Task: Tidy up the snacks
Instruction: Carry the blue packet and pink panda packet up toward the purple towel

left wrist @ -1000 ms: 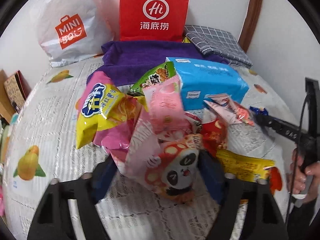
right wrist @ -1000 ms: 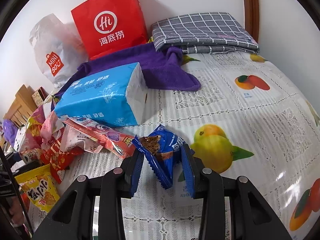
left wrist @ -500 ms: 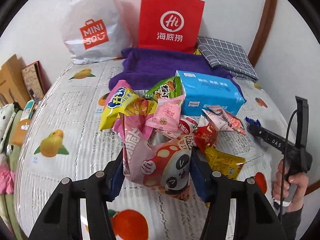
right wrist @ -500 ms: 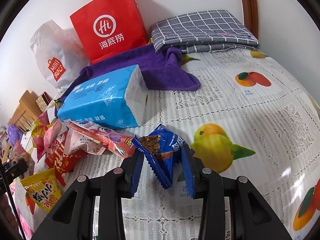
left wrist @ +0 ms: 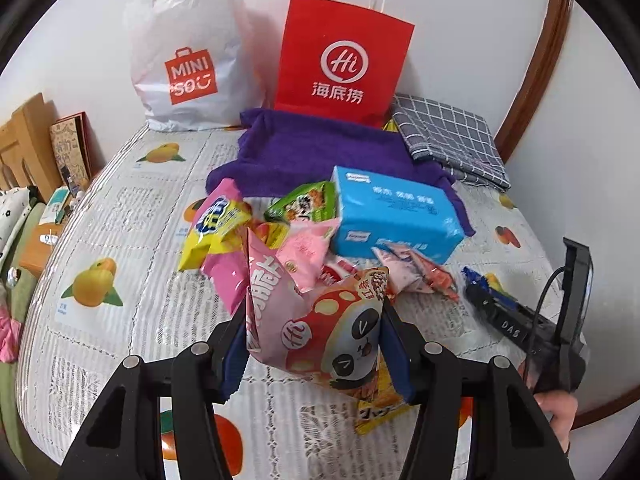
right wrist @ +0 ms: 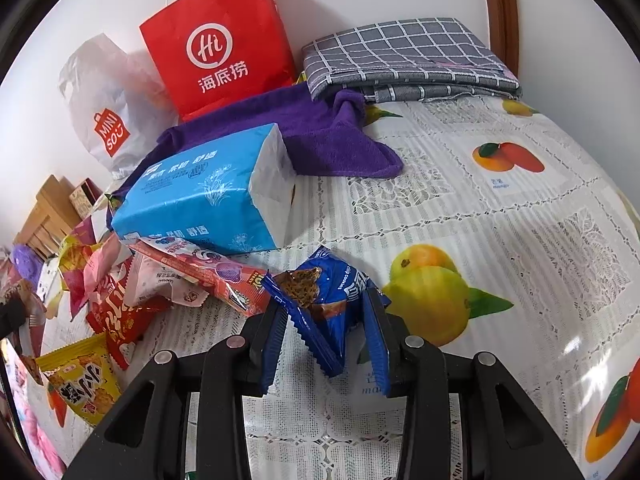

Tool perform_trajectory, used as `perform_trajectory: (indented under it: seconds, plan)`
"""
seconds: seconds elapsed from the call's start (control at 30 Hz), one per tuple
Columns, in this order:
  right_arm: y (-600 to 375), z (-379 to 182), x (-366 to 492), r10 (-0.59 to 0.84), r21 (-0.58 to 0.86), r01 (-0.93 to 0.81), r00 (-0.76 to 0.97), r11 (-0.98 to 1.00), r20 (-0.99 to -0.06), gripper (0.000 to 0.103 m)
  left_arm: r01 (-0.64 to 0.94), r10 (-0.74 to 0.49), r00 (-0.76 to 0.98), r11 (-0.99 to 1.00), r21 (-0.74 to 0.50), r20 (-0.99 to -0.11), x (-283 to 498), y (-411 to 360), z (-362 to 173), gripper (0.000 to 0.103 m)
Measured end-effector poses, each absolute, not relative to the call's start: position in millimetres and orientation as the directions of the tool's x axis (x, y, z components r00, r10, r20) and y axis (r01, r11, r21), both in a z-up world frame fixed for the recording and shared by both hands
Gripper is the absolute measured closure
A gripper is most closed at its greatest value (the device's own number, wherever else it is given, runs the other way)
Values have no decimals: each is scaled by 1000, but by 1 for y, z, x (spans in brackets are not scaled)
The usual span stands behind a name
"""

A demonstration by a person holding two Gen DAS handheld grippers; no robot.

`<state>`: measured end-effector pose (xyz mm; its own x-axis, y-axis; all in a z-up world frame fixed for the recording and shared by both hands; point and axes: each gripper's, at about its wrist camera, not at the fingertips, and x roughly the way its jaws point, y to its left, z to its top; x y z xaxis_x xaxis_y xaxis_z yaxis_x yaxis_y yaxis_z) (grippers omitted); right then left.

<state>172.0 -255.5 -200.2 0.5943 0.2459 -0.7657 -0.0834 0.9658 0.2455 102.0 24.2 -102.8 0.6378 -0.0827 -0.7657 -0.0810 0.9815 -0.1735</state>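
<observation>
My left gripper is shut on a pink and red panda snack bag and holds it above the fruit-print tablecloth. Behind it lies a pile of snacks: a yellow bag, a green bag, pink packets. My right gripper is shut on a blue cookie packet, low over the cloth, right of the pile. It also shows in the left wrist view at the right. A yellow snack bag and a red one lie at the left.
A blue tissue pack sits behind the pile. A purple towel, a red paper bag, a white Miniso bag and a folded grey checked cloth stand at the back by the wall. Wooden furniture is at the left.
My left gripper has pulled back and up with the panda bag, so the pile looks farther away. The right gripper holds the blue packet almost still.
</observation>
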Motion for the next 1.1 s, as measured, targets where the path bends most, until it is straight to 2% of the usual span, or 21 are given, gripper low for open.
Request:
perform_trajectory:
  seconds: [0.6, 0.77, 0.93, 1.1]
  plan:
    - [-263, -193, 165, 270, 286, -73, 609, 955, -746, 67, -7, -124, 651, 985, -170, -749, 103, 35, -69, 47]
    - [-265, -168, 148, 299, 337, -57, 617, 940, -728, 67, 23, -165, 653, 980, -199, -739, 108, 44, -63, 47]
    - [-251, -129, 137, 242, 255, -77, 655, 964, -716, 67, 45, -190, 658, 976, -215, -728, 123, 51, -58, 47]
    - [-242, -96, 141, 239, 235, -101, 682, 967, -691, 68, 55, -202, 659, 974, -221, -725, 142, 58, -53, 47]
